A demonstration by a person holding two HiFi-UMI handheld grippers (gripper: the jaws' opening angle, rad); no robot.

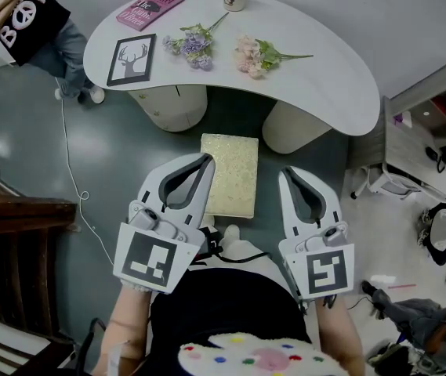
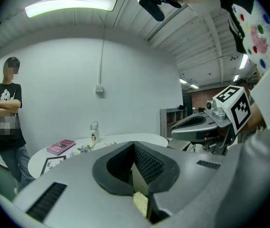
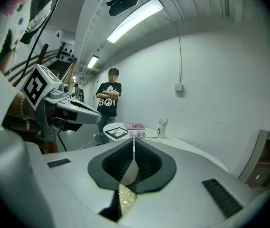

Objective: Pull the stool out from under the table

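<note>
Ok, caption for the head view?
Left gripper and right gripper, both shut, flank the pale-yellow rectangular stool by the white curved table.

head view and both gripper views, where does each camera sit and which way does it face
Head view: on the person's head, facing steeply down at the stool and white table; shows left tongs, right tongs and the person's arms.
Left gripper view: rides the left tongs, facing along their shut jaws toward the table and wall; right tongs at its right.
Right gripper view: rides the right tongs, same heading, jaws shut; left tongs at its left.
Shared: both gripper views catch the pink book, bottle and a bystander.
</note>
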